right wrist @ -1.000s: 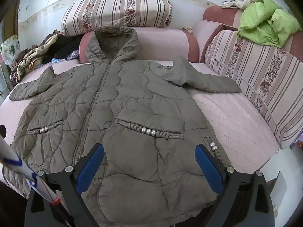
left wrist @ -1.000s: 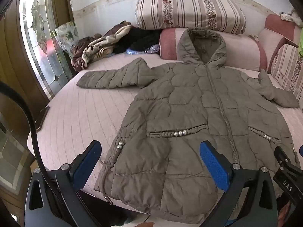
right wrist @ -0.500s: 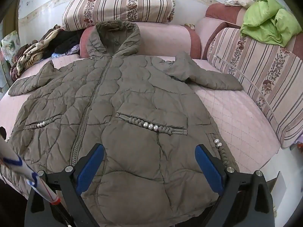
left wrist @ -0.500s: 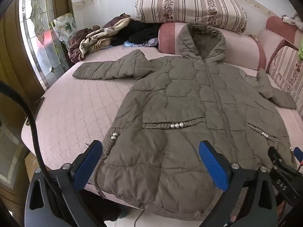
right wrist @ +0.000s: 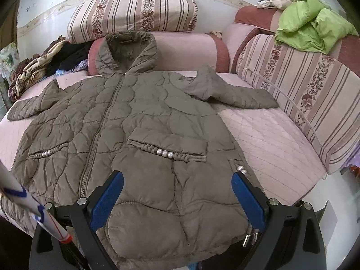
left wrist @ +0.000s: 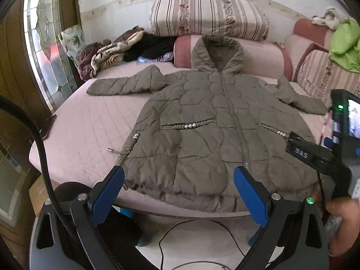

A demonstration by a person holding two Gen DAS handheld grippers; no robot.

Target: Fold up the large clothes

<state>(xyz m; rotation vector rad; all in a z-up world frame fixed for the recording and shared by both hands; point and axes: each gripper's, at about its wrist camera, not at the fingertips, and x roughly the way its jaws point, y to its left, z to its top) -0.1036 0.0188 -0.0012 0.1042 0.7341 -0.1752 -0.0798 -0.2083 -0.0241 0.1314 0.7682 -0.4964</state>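
An olive quilted hooded coat (left wrist: pixel 202 121) (right wrist: pixel 139 130) lies flat, front up and zipped, on the pink sofa bed (left wrist: pixel 90 130) (right wrist: pixel 265 139). Both sleeves spread out sideways and the hood rests against the bolster. My left gripper (left wrist: pixel 178 191) is open, hovering in front of the coat's hem, off the bed edge. Over the lower right part of the coat my right gripper (right wrist: pixel 177 193) stands open with nothing between its blue fingers. The right gripper's body and a hand (left wrist: pixel 342 216) show at the right of the left wrist view.
Striped cushions (right wrist: pixel 135 11) line the back and a striped backrest (right wrist: pixel 310 94) the right side. A heap of clothes (left wrist: pixel 117 51) sits back left, a green garment (right wrist: pixel 312 29) back right. A glass door (left wrist: pixel 45 56) stands left; a dark phone (left wrist: pixel 48 123) lies at the bed's left edge. A cable (left wrist: pixel 180 231) crosses the floor.
My left gripper has drawn back and to the left, off the coat, so the floor and the bed edge now show. The right gripper has barely moved. The coat lies as before.
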